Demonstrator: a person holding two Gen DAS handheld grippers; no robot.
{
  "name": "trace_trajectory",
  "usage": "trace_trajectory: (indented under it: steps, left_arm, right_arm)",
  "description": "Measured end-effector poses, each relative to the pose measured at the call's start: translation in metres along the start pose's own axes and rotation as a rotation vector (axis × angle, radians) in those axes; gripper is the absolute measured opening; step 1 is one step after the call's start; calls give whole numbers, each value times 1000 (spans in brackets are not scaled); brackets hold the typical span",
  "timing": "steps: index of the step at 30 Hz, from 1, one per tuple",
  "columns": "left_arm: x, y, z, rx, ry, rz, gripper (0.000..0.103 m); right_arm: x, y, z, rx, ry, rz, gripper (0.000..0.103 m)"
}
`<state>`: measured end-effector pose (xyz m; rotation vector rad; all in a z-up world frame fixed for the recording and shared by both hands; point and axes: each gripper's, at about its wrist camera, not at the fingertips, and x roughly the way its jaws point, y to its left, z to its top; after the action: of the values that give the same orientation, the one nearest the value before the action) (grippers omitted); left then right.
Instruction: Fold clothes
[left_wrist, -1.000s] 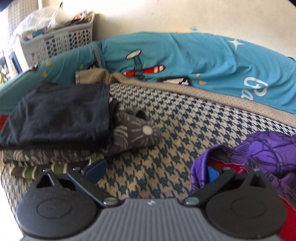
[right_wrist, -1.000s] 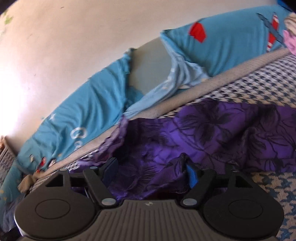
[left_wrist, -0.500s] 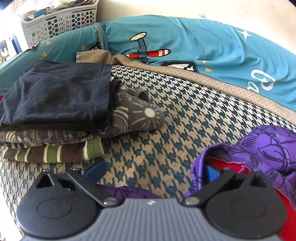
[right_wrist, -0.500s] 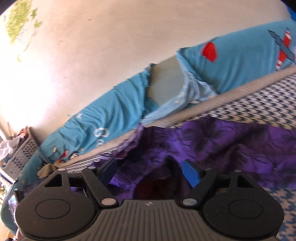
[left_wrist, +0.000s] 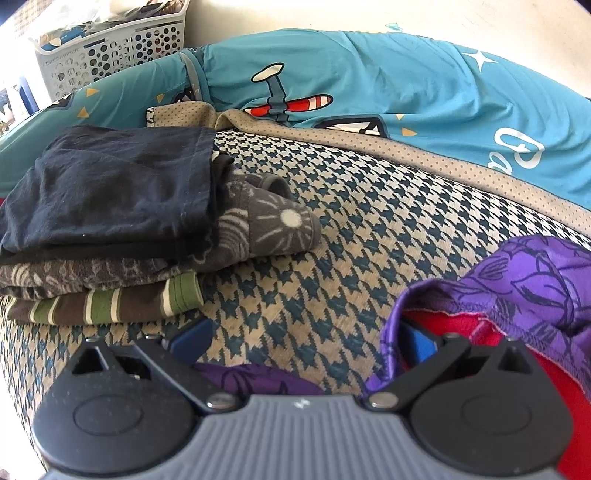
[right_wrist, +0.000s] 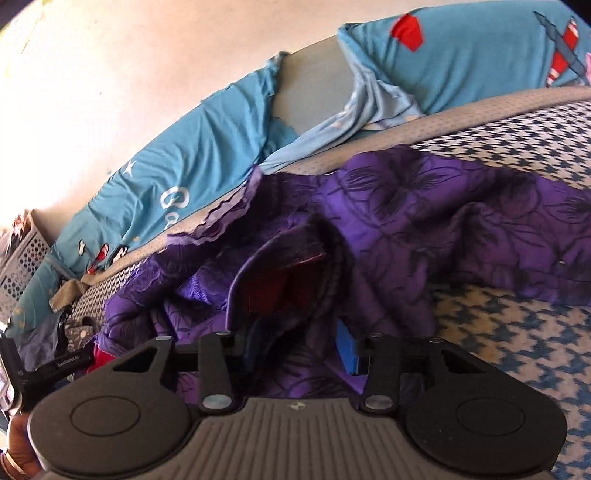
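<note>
A purple garment (right_wrist: 424, 229) with a dark flower print lies rumpled across a woven bedcover (left_wrist: 369, 229) patterned in blue and cream houndstooth. The cloth looks thin and slightly shiny, with a wavy stitched hem and a red lining (right_wrist: 288, 284) showing inside an open fold. The right gripper (right_wrist: 301, 345) sits low over that fold with its jaws closing; a bunched ridge of purple cloth rises between the blue pads, but whether they press on it yet I cannot tell. In the left wrist view the left gripper (left_wrist: 306, 338) has its jaws spread wide over the bedcover; the right-hand pad is tucked under an edge of the purple garment, next to the red lining, and a small purple patch shows just above the grey ribbed body, yet nothing is pinched. To the left of it stands a stack of folded clothes (left_wrist: 110, 236): a soft black piece on top, a grey knit with pale sunburst shapes beneath, and a brown piece with green and cream stripes at the bottom. Behind the bedcover runs a tan dotted border, then a smooth teal sheet (left_wrist: 406, 88) printed with an aeroplane, stars and white letters, bulging over pillows. A white plastic basket (left_wrist: 110, 48) with round holes stands in the far left corner against a pale wall.
</note>
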<state>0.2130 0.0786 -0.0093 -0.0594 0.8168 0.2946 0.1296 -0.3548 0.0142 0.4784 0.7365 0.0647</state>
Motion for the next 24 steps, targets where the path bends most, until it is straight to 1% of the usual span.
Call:
trace_trajectory:
  steps: [3, 9, 13, 17, 20, 24]
  left_arm:
    - [0, 1, 0, -2, 0, -2, 103]
    - [-1, -1, -2, 12, 0, -7, 103]
    - [-2, 1, -2, 4, -4, -10, 103]
    - [-1, 0, -1, 6, -1, -10, 103]
    - [-2, -1, -2, 12, -4, -11, 103]
    - [-2, -2, -2, 14, -6, -9, 103]
  right_arm:
    - [7, 6, -1, 17, 3, -3, 42]
    - [18, 11, 3, 47, -19, -54, 39]
    - [14, 13, 7, 53, -42, -98, 30]
    - [4, 1, 7, 165, -17, -70, 22]
    - [0, 2, 5, 165, -10, -63, 19]
    - [-1, 6, 2, 170, -2, -61, 19]
